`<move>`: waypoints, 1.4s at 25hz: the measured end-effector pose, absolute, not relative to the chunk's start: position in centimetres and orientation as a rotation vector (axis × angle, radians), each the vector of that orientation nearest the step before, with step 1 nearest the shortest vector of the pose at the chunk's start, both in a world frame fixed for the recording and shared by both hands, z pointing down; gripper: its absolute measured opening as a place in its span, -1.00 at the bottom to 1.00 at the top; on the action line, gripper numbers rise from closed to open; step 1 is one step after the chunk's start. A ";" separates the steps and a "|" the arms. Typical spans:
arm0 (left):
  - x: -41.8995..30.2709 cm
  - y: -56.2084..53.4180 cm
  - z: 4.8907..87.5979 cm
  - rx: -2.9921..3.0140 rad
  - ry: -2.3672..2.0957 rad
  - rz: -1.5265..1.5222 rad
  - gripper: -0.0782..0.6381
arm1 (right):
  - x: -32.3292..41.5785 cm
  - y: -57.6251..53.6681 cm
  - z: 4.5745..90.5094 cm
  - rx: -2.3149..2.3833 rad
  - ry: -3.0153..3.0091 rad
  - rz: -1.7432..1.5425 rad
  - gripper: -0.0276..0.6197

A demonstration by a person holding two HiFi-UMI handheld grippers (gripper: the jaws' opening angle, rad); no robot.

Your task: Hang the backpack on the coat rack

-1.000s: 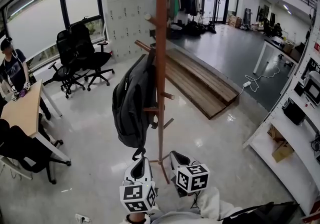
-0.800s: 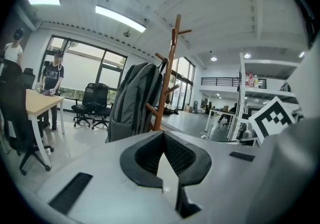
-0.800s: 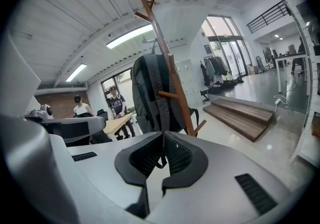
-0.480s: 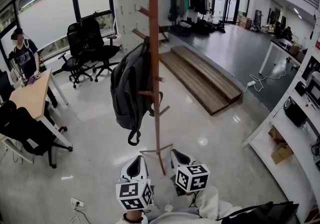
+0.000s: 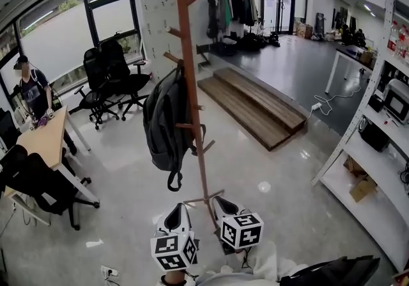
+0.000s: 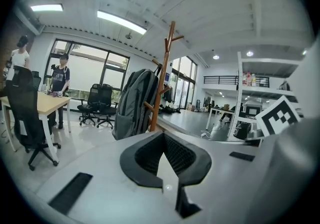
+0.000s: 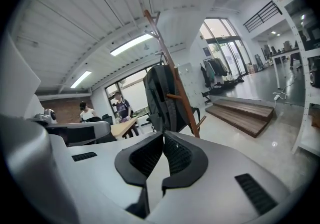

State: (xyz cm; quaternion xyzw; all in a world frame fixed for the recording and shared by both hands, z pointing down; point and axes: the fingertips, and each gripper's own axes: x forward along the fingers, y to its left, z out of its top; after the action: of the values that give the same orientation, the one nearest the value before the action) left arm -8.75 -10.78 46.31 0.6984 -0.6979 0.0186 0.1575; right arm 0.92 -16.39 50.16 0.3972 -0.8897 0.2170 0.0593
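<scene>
The dark grey backpack [image 5: 167,123] hangs by its top loop on a peg of the tall wooden coat rack [image 5: 190,99]; a strap dangles below it. It also shows in the left gripper view as the backpack [image 6: 135,103] beside the coat rack [image 6: 161,80], and in the right gripper view as the backpack [image 7: 164,98] against the coat rack [image 7: 174,83]. My left gripper [image 5: 177,217] and right gripper [image 5: 221,205] sit near the rack's feet, well short of the bag. Both are shut and hold nothing; in the gripper views the left gripper [image 6: 163,138] and the right gripper [image 7: 163,140] have their pads meeting.
A wooden desk [image 5: 43,139] with black office chairs [image 5: 108,77] and a person [image 5: 33,93] stands at the left. A low wooden platform [image 5: 255,109] lies behind the rack. White shelving [image 5: 374,150] lines the right side. A socket strip [image 5: 107,272] lies on the floor.
Both grippers have drawn back from the rack together. The backpack stays on its peg and now sits farther from the jaws; the rack's feet have come into view.
</scene>
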 end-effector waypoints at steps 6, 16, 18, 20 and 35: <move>-9.6 -10.0 46.8 1.992 -1.977 0.032 -0.78 | 0.1 -15.0 50.4 1.203 -2.685 0.653 -0.86; -9.6 -9.7 46.9 1.989 -1.974 0.007 -0.78 | 0.5 -14.7 49.7 1.191 -2.675 0.574 -0.88; -9.7 -9.6 47.1 1.983 -1.975 0.008 -0.78 | 0.3 -14.7 49.6 1.182 -2.676 0.558 -0.88; -9.6 -9.6 47.3 1.976 -1.975 0.013 -0.78 | 0.2 -14.6 49.8 1.169 -2.672 0.552 -0.88; -9.2 -9.6 47.3 1.975 -1.984 0.047 -0.78 | 0.6 -14.6 50.4 1.139 -2.664 0.576 -0.88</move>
State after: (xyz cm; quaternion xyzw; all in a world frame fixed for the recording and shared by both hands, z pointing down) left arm -9.20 -9.62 47.35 0.6950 -0.6984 0.0165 0.1702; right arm 0.60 -14.56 50.40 0.3839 -0.8979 0.1941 0.0939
